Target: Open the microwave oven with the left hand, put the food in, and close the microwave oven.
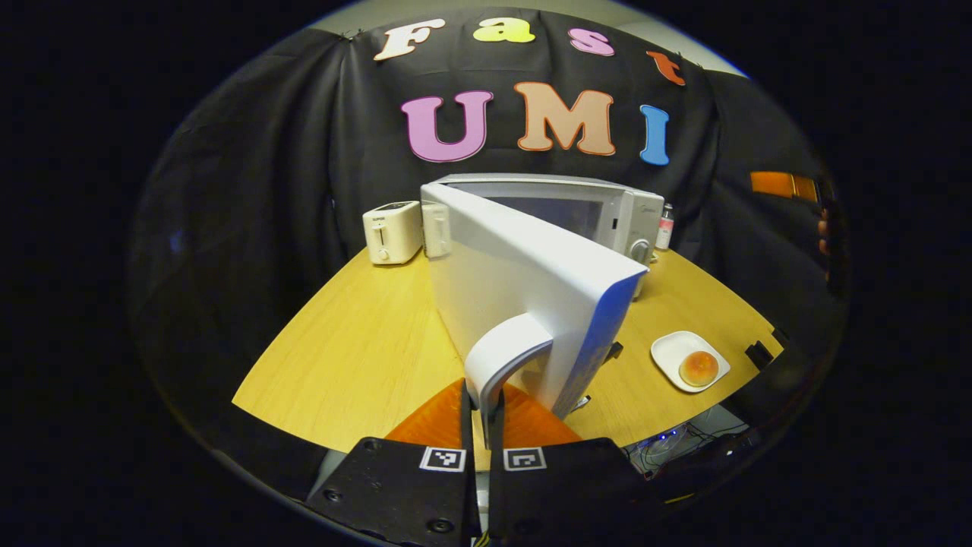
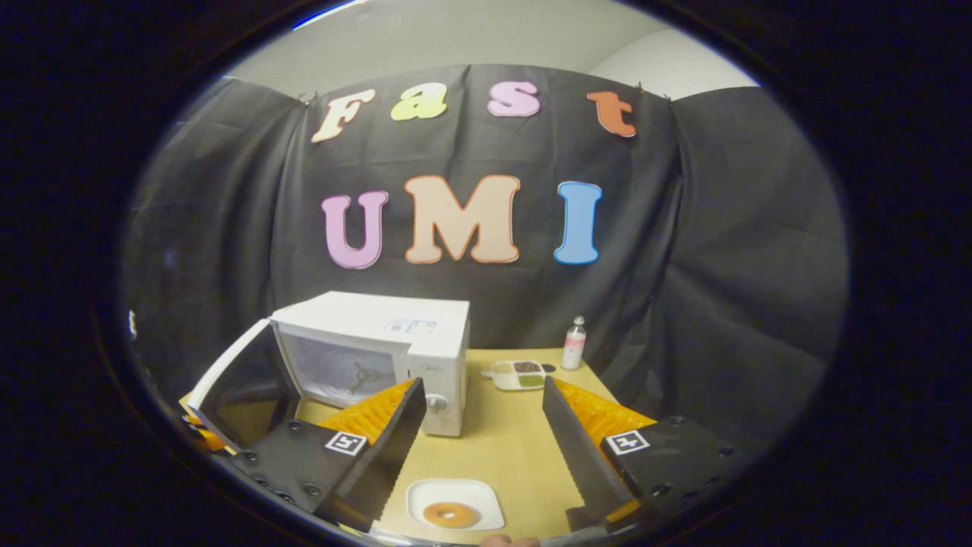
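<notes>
The bun point(image 2: 449, 514) on its white plate point(image 2: 486, 497) lies straight ahead of and just below your right gripper point(image 2: 480, 448), between its two spread fingers, so that hand is far nearer to it than your left and need only go down and forward. From there the open microwave point(image 2: 395, 357) cavity stands ahead and to the left, its door point(image 1: 524, 289) swung wide. Your left gripper point(image 1: 481, 414) has its fingers clamped together on the door's handle point(image 1: 501, 353), the plate lying well off to its right on the table point(image 1: 357, 357).
</notes>
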{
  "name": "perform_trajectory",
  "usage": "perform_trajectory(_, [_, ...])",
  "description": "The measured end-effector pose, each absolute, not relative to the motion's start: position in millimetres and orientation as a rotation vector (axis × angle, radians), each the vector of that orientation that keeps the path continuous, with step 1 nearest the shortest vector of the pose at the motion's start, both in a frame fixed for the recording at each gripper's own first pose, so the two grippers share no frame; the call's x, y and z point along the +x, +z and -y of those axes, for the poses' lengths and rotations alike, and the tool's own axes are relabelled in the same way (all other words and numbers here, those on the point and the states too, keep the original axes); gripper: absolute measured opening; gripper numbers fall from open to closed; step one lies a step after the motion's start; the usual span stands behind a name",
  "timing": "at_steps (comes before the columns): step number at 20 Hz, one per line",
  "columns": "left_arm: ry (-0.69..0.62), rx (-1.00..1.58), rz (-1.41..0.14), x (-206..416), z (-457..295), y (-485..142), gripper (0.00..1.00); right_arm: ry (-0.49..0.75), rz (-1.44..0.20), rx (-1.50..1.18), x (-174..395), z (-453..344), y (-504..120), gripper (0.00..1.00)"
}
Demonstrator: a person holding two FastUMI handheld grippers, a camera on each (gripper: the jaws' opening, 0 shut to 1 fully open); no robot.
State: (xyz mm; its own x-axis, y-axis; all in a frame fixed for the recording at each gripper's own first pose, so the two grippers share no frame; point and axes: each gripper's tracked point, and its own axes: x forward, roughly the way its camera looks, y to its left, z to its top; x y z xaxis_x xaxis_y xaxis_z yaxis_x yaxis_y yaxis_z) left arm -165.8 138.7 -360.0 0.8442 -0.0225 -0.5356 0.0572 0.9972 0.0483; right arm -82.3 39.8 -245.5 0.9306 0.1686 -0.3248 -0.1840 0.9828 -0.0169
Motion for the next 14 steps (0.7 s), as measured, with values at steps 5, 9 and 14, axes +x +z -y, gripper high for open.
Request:
perform_trajectory(5, [0.024,-0.011,-0.535,-170,-175,-355,0.14,0.209,-0.41,-0.056,-104,-54,-305,0.97])
perform_trajectory(9, [0.043,-0.032,-0.526,-175,-186,-351,0.74,0.22,-0.513,-0.056,-118,-59,-355,0.98])
perform_trajectory(14, [0.045,0.01,-0.498,-173,-186,-346,0.76,0.231,-0.653,-0.105,-144,-57,-420,0.98])
